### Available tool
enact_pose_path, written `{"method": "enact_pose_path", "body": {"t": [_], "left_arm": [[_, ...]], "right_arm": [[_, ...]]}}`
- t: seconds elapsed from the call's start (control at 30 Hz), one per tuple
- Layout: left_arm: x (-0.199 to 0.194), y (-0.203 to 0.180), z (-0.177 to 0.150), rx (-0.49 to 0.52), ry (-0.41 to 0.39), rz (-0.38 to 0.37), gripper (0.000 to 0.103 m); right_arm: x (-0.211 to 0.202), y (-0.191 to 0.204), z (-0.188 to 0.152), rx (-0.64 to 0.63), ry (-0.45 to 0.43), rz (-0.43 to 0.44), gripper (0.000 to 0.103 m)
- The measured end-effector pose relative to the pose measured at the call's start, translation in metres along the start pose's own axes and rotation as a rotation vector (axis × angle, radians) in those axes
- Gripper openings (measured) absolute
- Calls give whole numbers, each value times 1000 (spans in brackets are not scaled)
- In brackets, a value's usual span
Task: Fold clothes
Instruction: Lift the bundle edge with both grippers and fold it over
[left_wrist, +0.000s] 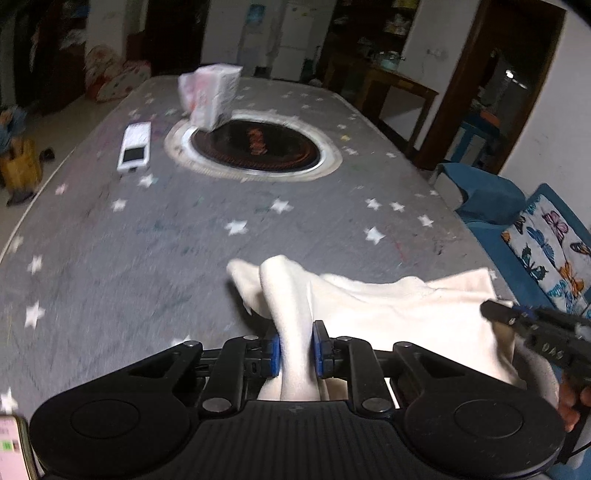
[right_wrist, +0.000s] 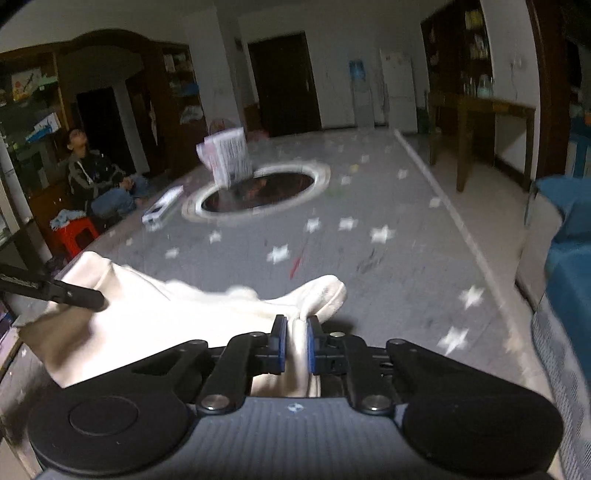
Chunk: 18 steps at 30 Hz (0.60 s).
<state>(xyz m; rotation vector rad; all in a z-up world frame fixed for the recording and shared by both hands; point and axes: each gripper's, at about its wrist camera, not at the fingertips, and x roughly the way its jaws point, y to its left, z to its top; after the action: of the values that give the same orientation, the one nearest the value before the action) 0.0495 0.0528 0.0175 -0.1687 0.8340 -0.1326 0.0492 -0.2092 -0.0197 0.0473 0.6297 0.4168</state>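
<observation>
The left gripper (left_wrist: 295, 349) was closed on a bunched fold of the cream-white soft fleece garment (left_wrist: 399, 314), its blue pads pressed against a thick roll of cloth that ran up between them and spilled forward; the right gripper (right_wrist: 296, 345) was likewise closed on a thinner pinch of the same garment (right_wrist: 155, 325), with a rounded lobe of cloth poking out just past its tips. The garment lay near the front edge of the grey star-printed table (left_wrist: 147, 240), its body sagging and creased between the two grips, so its long axis ran across from one gripper to the other, not away toward the far end of the table. From the left gripper the cloth spread off to the right, where the other tool's black fingers met its far edge; from the right gripper it spread off to the left. Neither hand was clearly nearer the bulk of it: each held one end, and I judged that any fold would turn on moving both ends together. Whether this was an early or a late fold, the blurred views did not settle. Farther out on the table lay a round dark inset burner (left_wrist: 255, 146), a white plastic-wrapped pack (left_wrist: 210, 94) and a white flat handset (left_wrist: 135, 147), all well apart from the garment.
</observation>
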Motion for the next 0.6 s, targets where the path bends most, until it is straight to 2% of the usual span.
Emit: {"method": "enact_pose_path", "body": {"t": [0.2,0.33,0.5,0.57,0.6], "left_arm": [[11,-31,25,79,-35,-36,18],[24,-49,39,110,-33,-53,18],[46,-64,48,136,-11,-40,18],[49,-62,48,136,-1,-30,18],[51,-61,48,134,3,-25,18]], "right_arm": [[-27,-10,31,-74,-91,-94,9],[-31,-22,49,-97,-123,-162,2],[-23,-42,57,-59,-95,-159,2],[-19,-51,58,-40,-79,-153,7],[-13,-54,53,-25,-63,-149,15]]}}
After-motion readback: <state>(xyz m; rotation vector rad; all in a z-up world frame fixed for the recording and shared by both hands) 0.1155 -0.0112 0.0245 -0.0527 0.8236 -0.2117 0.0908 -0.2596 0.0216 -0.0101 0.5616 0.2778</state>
